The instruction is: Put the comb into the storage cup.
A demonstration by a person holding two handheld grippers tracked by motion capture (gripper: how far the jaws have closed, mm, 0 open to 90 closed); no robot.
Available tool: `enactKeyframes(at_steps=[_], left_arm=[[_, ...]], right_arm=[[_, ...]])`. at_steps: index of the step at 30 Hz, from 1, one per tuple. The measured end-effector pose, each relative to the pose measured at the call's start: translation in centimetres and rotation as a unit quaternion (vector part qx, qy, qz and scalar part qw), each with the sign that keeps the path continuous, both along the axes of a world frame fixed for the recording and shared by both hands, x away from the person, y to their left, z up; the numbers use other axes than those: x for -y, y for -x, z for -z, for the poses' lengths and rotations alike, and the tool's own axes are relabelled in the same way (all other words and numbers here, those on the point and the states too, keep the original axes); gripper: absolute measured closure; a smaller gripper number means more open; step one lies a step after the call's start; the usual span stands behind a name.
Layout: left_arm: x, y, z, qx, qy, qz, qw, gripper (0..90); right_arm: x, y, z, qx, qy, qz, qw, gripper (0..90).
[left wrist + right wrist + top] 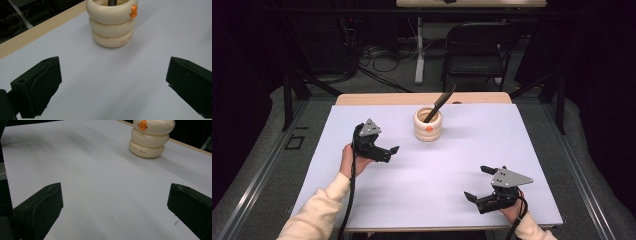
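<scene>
A cream ribbed holder (pixel 428 125) with a small orange duck bill stands on the white table sheet (pixel 472 145), at the back middle. A dark utensil handle (pixel 439 102) leans out of it toward the right. My left gripper (pixel 388 153) is held to the left of the holder, open and empty, pointing right. In the left gripper view the holder (pixel 111 25) lies ahead between the wide-spread jaws of the gripper (pixel 113 85). My right gripper (pixel 477 182) hovers at the front right, open and empty. Its view shows the holder (pixel 151 138) far ahead to the right of the gripper (pixel 115 210).
A wooden table edge (pixel 377 98) shows behind the white sheet. Beyond the table stand a black folding chair (pixel 477 50), a table leg (pixel 419 50) and loose cables (pixel 377 57) on the floor. Metal rails run along both sides.
</scene>
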State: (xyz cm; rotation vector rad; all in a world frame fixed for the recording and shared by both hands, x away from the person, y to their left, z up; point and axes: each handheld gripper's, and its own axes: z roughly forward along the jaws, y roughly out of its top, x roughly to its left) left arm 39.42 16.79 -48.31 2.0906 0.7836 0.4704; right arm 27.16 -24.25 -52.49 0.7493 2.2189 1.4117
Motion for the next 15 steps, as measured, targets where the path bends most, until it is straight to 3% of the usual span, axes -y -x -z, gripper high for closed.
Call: enactKeyframes(at_steps=[6,15], left_arm=[[-0.1,1.3,0.6,-0.002,0.002,0.012,0.9999,0.0],[-0.7,2.9,1.3,0.005,-0.002,-0.001,1.0000,0.0]], right_arm=[[0.1,0.0,0.0,-0.001,-0.001,0.001,1.0000,0.0],[0.1,0.0,0.0,0.000,0.001,0.002,1.0000,0.0]])
